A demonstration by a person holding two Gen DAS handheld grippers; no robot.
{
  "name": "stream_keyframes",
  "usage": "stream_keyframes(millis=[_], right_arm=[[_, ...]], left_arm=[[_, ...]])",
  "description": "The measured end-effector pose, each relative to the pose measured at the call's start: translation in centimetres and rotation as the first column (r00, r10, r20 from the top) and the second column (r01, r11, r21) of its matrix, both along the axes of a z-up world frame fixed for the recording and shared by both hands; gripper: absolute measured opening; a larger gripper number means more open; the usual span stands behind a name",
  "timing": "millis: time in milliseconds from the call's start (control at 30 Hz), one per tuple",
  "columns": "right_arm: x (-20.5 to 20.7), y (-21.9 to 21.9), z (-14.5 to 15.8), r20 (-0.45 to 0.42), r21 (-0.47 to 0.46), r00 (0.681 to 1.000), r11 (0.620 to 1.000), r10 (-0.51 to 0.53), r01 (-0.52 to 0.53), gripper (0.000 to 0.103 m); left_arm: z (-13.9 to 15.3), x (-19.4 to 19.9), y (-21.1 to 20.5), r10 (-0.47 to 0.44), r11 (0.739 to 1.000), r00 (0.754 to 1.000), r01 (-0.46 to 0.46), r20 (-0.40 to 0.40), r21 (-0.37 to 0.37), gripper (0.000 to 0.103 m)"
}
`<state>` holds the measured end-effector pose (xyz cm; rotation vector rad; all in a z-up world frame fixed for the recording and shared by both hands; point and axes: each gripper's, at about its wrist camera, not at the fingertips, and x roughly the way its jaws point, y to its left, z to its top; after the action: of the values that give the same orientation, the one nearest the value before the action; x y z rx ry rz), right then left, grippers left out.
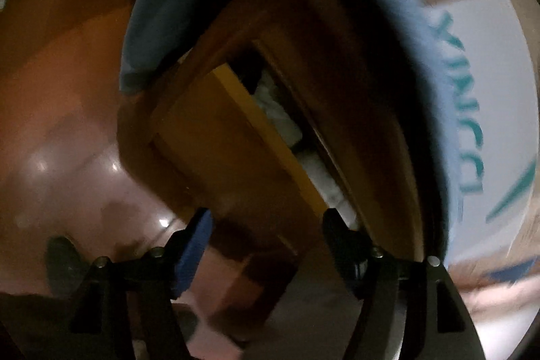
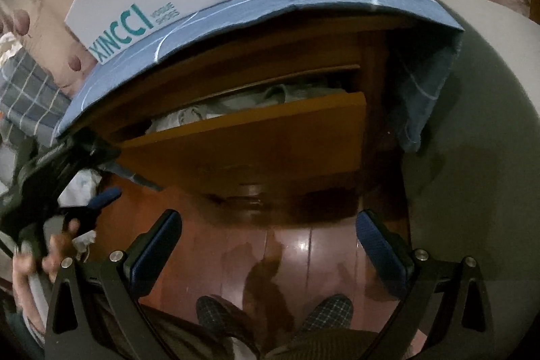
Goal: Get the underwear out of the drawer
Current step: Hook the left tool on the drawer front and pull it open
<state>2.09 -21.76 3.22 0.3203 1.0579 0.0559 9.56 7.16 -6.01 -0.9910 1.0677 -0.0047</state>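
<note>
Brown wooden drawer (image 2: 243, 137) partly pulled out, pale folded underwear (image 2: 202, 115) inside; left gripper (image 1: 266, 225) and right gripper (image 2: 268, 235) below its front, both spread apart, empty

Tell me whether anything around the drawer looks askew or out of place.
The drawer hangs partly open and crammed; pale clothes bulge above its front edge. The blue checked cloth on top droops unevenly over the cabinet's right side. Nothing looks spilled or damaged.
</note>
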Motion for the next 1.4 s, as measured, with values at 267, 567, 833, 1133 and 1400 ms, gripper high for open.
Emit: stream_keyframes(millis=[267,567,833,1133,1400], right_arm=[[-0.1,-0.2,-0.2,-0.011,0.006,1.000,1.000,0.016,-0.016,0.102],[0.0,-0.2,-0.3,-0.016,0.010,0.999,1.000,0.029,-0.029,0.102],[0.1,0.0,-0.3,-0.017,0.005,1.000,1.000,0.026,-0.026,0.102],[0.0,-0.2,-0.3,-0.004,0.018,1.000,1.000,0.024,-0.024,0.102],[0.0,-0.3,0.0,0.003,0.023,1.000,1.000,0.020,-0.020,0.102]], left_arm=[[-3.1,0.8,1.0,0.101,0.985,0.993,-0.107,-0.053,-0.137,0.072],[-5.7,-0.4,1.1,0.197,0.954,0.979,-0.204,-0.052,-0.218,0.101],[-7.8,0.6,0.5,0.236,0.926,0.964,-0.261,-0.122,-0.273,0.103],[-9.3,2.0,0.4,0.272,0.910,0.937,-0.325,-0.220,-0.258,0.103],[-9.2,1.2,1.1,0.161,0.969,0.967,-0.193,-0.200,-0.152,0.103]])
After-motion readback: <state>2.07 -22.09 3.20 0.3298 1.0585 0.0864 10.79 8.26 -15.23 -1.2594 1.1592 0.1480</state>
